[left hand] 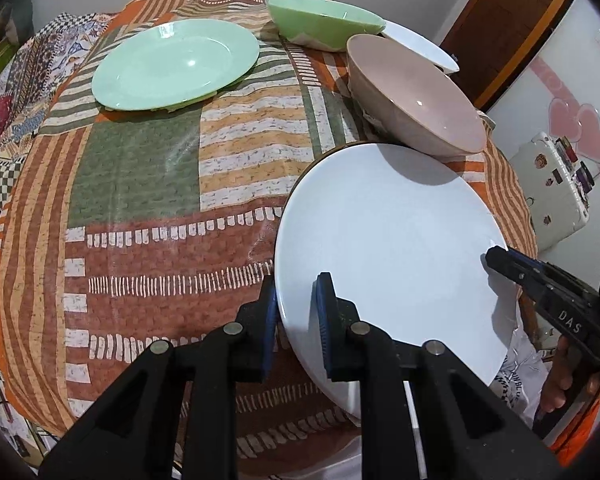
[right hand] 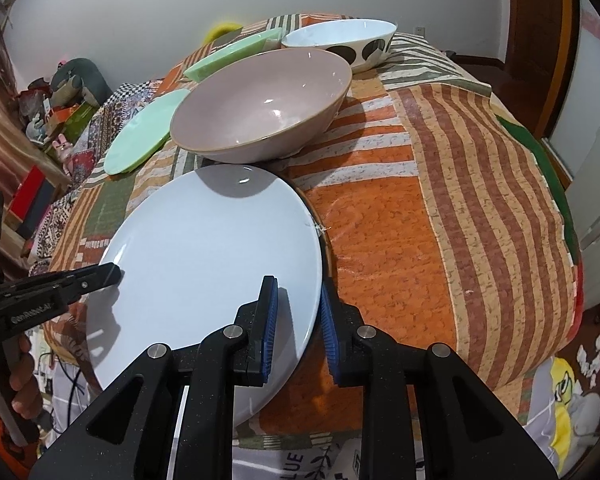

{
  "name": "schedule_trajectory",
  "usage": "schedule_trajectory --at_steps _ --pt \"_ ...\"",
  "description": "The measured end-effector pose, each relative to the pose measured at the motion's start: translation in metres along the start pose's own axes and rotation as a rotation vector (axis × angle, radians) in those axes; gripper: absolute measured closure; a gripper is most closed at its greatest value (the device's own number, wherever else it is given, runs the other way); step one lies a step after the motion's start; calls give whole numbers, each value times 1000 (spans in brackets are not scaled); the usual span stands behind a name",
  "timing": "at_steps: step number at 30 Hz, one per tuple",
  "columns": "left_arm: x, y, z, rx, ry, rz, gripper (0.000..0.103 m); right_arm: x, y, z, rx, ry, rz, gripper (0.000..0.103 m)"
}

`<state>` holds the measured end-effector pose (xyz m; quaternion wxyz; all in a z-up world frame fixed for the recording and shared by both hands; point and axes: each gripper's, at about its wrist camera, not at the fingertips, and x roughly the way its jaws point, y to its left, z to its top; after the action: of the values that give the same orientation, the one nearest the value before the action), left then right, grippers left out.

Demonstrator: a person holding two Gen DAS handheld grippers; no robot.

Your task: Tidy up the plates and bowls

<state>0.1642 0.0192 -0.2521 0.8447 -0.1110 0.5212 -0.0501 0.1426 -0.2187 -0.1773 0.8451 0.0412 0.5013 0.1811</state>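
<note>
on the patchwork-covered surface (left hand: 140, 184), nearest the cameras, lies a white plate (left hand: 392, 248), its near edge reaching past the surface's edge. the left hand-held gripper (left hand: 298, 320) is clamped on the plate's left rim, one blue pad under the rim and one on top; in the right wrist view it (right hand: 112, 272) shows as a black tip resting on that same rim, with a hand (right hand: 20, 364) on its handle below. the right hand-held gripper (right hand: 298, 320) straddles the opposite rim of the white plate (right hand: 204, 264), one pad above and one below; whether the pads actually press on it i cannot tell from the pictures, though the jaws stand nearly closed around the thin edge. in the left wrist view its black finger (left hand: 500, 258) sits on the rim.

just beyond the white plate stands a pinkish-beige bowl (right hand: 260, 104), its side close to or touching the plate's far edge. farther back sits a white bowl with dark round spots (right hand: 340, 40). a green bowl (left hand: 324, 20) stands at the far side, and a green plate (left hand: 176, 64) lies flat well apart to the left of the bowls.
</note>
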Motion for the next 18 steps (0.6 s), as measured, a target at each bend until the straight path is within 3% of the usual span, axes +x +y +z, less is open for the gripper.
schedule_trajectory --at_steps 14,18 --pt "1 4 -1 -24 2 -15 85 3 0 3 -32 -15 -37 82" --pt "-5 2 -1 -2 -21 28 85 -1 1 4 -41 -27 -40 82"
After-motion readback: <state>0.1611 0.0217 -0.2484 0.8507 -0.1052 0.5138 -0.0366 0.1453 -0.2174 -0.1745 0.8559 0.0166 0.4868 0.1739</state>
